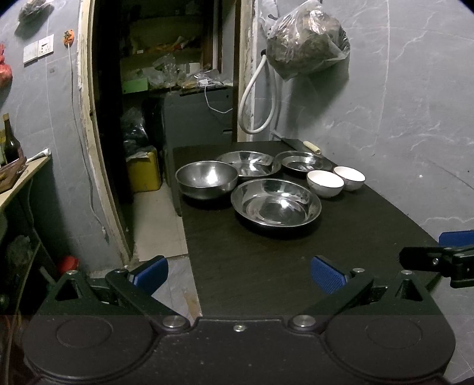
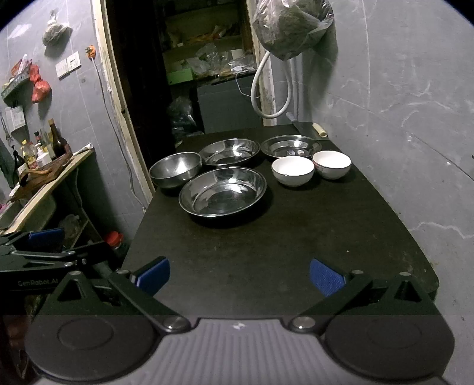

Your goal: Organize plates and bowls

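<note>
Left wrist view first: the left gripper (image 1: 238,275) sits low at the bottom of the frame, blue pads spread wide with nothing between them, hanging over the near left edge of the dark table (image 1: 266,266). Mid-frame is the whole dish cluster: a deep steel bowl (image 1: 206,178) on the left, a wide steel plate (image 1: 276,202) nearest the camera, a second steel plate (image 1: 248,163) behind it, and a third steel plate (image 1: 305,161) toward the upper right of the group. Two white bowls (image 1: 325,183) sit side by side just right of the near plate. All of it is upright, shiny, and looks empty. This view also catches the floor and a yellow container (image 1: 144,173) through the doorway at left, and the tip of the right gripper (image 1: 438,260) poking in at the right edge.

Right wrist view: the right gripper (image 2: 239,275) is also gaping wide and holding nothing, centred over the near end of the table (image 2: 281,251). Same dishes, but here the deep steel bowl (image 2: 175,169) is just beside the near steel plate (image 2: 222,191), though I can't tell if they touch. What you only get here is the side counter with bottles (image 2: 44,148) at the left, plus the left gripper (image 2: 44,245) at the lower left edge. A bag (image 2: 291,23) hangs on the wall up top.
</note>
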Demonstrator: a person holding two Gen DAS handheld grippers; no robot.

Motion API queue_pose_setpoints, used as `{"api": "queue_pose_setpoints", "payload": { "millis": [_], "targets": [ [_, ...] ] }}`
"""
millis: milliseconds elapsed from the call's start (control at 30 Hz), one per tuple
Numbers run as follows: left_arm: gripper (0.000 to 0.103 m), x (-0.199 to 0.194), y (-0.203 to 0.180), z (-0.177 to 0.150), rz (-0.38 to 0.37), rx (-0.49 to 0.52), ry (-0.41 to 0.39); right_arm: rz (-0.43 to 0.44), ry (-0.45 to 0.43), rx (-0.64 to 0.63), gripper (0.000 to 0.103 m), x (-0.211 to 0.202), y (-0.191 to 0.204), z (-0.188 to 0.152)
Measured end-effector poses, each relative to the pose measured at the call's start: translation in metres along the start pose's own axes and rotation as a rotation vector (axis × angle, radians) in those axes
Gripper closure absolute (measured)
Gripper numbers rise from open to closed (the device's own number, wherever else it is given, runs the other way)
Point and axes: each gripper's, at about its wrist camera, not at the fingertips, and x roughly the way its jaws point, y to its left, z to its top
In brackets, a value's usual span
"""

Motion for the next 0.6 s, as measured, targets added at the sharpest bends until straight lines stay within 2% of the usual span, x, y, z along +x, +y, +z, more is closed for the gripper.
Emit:
{"api": "queue_pose_setpoints", "payload": {
  "millis": [600],
  "targets": [
    [0.001,0.017,0.000,0.006,0.021,-0.005,0.034,0.007,0.020,-0.008,0.000,0.014,0.000,0.006]
  ]
}}
